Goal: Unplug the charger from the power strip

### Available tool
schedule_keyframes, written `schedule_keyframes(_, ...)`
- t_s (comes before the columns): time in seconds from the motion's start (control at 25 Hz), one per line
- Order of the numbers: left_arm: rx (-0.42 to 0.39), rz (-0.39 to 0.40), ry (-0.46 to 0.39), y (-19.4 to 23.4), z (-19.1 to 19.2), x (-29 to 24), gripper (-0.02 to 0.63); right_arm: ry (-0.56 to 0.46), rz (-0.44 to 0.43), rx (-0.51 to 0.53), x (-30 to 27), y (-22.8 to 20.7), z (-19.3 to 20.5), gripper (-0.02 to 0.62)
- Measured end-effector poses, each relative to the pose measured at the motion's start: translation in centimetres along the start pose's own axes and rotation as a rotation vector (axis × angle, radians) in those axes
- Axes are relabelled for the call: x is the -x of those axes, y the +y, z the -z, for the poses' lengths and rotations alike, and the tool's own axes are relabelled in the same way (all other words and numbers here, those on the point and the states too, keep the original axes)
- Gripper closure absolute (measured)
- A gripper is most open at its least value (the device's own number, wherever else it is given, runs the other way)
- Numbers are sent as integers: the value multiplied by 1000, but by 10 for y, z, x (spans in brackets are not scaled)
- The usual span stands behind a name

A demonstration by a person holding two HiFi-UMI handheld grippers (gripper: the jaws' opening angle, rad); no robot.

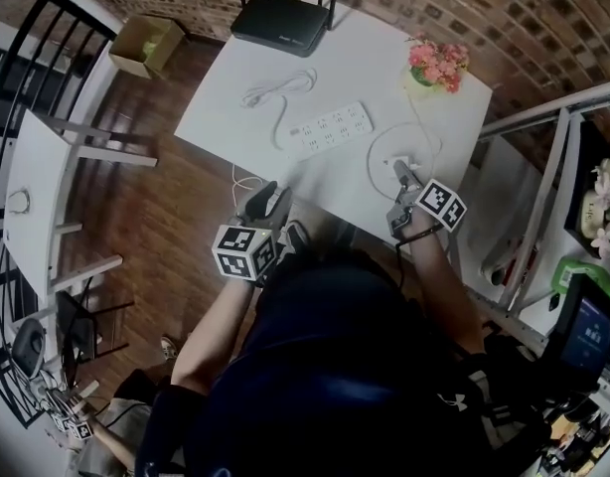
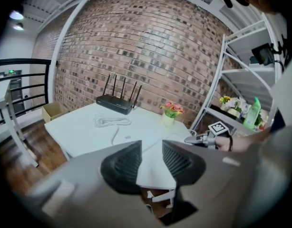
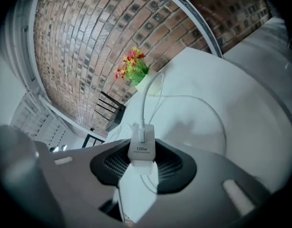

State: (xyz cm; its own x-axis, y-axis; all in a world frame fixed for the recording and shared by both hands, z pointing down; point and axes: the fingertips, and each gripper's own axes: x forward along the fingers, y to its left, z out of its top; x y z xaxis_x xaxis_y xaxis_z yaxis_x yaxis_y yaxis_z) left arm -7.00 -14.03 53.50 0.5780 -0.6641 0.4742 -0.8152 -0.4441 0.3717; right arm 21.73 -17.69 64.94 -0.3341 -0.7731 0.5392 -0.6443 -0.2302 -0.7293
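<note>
We judge the unplugging done: the charger (image 3: pixel 141 150) is off the power strip (image 1: pixel 330 127) and apart from it, at about 4 o'clock from the strip in the head view, over the near right part of the desk (image 1: pixel 235 107). What seems left is only to set it down and let go. The right tool (image 3: pixel 144 163) is partly open and clamped on the charger's white block, one pad on each side, with its cable (image 3: pixel 145 103) running off toward 12 o'clock. The left tool (image 2: pixel 150 164) hangs at 7 o'clock from the strip, by the desk's near edge, jaws spread, nothing between them.
</note>
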Motion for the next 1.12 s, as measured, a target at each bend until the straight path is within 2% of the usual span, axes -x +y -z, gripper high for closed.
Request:
schedule_keyframes(0.2,-10,23,38,-20,11,-6,472,13,38,-36,3,-20,11,453)
schedule_keyframes(0.4,-24,35,46,-36,14,-11,472,23,34,-43,3,-28,14,451)
schedule_keyframes(0.6,-26,26,53,-43,17,-12,476,56,99,67,7,-34,12,394)
schedule_keyframes(0.84,-13,18,56,-44,24,-9,476,115,234,233,18,-41,14,360)
schedule_keyframes(1.0,1,12,66,-46,29,-10,476,134,280,335,27,-41,12,374)
schedule_keyframes(1.12,-2,7,67,-50,29,-12,476,136,297,363,36,-44,9,397)
